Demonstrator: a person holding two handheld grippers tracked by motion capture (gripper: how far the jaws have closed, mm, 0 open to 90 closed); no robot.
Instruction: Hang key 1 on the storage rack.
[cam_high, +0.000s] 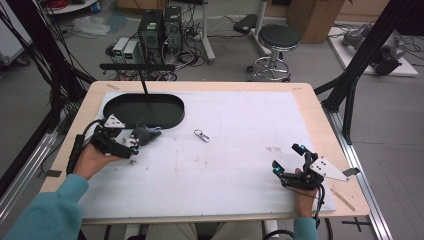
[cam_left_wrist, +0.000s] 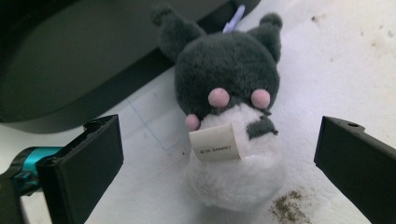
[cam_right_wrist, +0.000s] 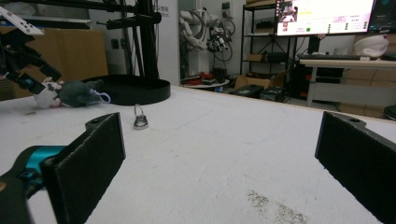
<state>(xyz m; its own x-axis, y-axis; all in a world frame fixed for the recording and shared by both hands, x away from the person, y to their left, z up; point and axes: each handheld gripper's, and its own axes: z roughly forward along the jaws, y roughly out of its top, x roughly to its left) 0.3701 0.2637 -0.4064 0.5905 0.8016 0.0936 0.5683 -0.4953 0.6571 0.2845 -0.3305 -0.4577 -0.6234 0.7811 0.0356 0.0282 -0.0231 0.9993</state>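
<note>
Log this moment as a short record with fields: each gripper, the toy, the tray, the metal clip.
left gripper: open, jaws either side of the plush toy, not touching it
right gripper: open, holding nothing, at the table's right near corner
plush toy: dark grey head, white body, paper tag, lying on the white mat beside the tray
black tray: oval, far left of mat
metal clip: lying alone mid-mat, right of the tray
white mat: covers the tabletop, some crumbs
</note>
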